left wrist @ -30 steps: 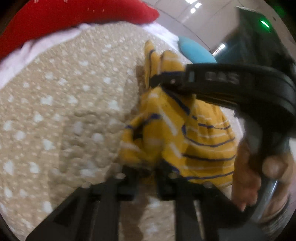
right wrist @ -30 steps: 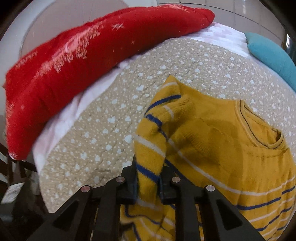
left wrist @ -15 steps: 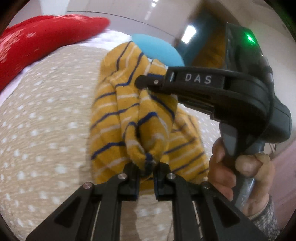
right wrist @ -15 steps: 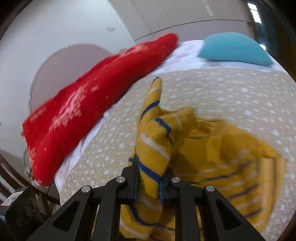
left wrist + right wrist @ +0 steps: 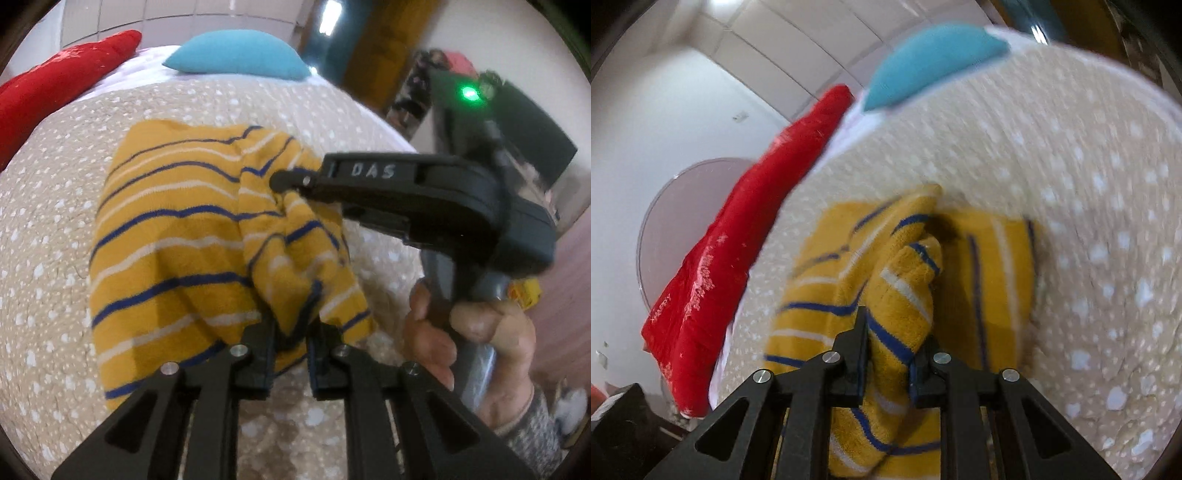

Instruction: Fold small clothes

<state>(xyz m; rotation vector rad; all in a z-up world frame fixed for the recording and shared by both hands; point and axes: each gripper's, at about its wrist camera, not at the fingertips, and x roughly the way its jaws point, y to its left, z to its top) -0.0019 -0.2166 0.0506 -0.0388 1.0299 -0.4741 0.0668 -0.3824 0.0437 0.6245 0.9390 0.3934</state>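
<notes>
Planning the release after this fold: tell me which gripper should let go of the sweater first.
Probably right. The right gripper pinches a bunched fold of the yellow striped sweater lying over the flattened part, whereas the left gripper holds an outer edge useful for smoothing.

Bed cover (image 5: 55, 229) bare left of the yellow striped sweater (image 5: 173, 236): open passage there. Red cushion (image 5: 55, 81) borders the far-left edge; blue pillow (image 5: 236, 55) lies at the far end. Right tongs (image 5: 291, 181) and holding hand (image 5: 476, 332) block the sweater's right side.
</notes>
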